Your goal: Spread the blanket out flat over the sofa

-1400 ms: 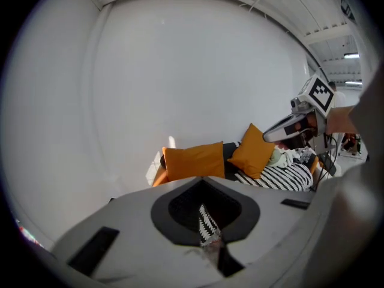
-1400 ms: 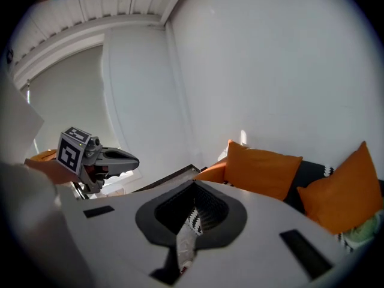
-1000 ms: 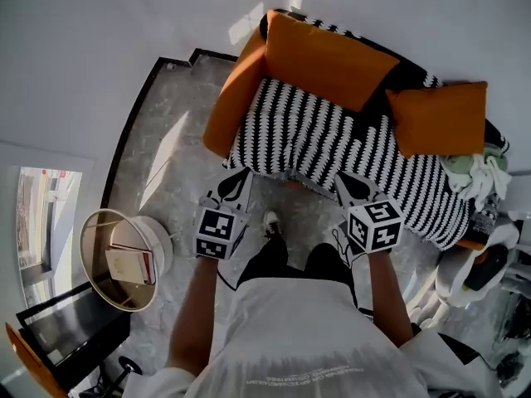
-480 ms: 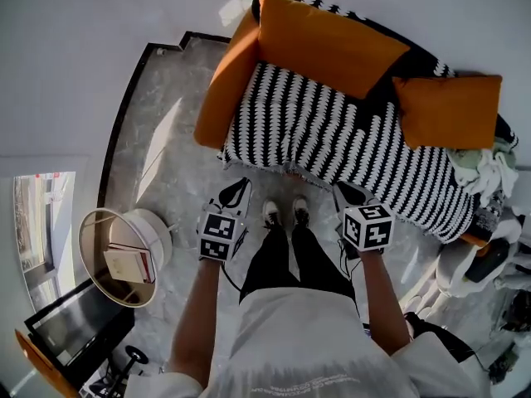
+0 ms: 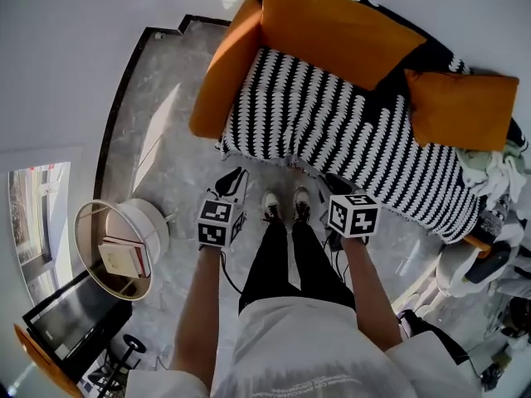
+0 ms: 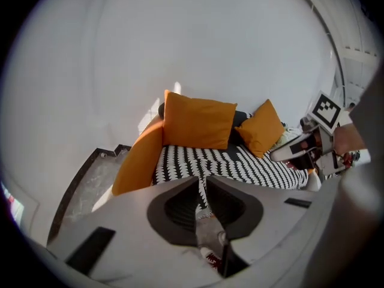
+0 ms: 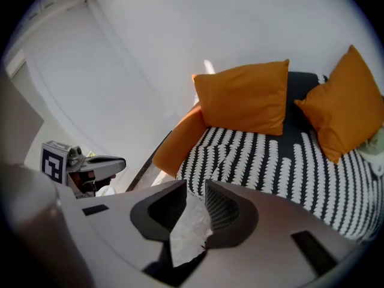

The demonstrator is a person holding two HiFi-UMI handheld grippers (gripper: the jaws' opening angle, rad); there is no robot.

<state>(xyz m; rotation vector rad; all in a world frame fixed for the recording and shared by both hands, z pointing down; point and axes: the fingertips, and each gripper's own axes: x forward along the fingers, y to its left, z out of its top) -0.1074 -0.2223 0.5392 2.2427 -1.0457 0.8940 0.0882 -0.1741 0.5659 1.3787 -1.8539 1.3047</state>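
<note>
Blanket (image 5: 348, 131) lies flat over the sofa (image 5: 217, 81), so the job seems finished: left hand-held gripper (image 5: 235, 181), jaws just widening, and right hand-held gripper (image 5: 334, 186) both hang empty, slightly parted.

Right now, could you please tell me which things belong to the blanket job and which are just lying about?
Job: striped blanket, orange sofa.
Lying about: orange cushions, round side table, books, clothes pile.

The head view looks steeply down from over the person (image 5: 290, 347) onto the sofa (image 5: 211, 81) and floor (image 5: 162, 168). Both gripper views sit lower, facing the sofa's front from either side; all three share its blanket (image 5: 332, 131) and cushions (image 5: 332, 31).
</note>
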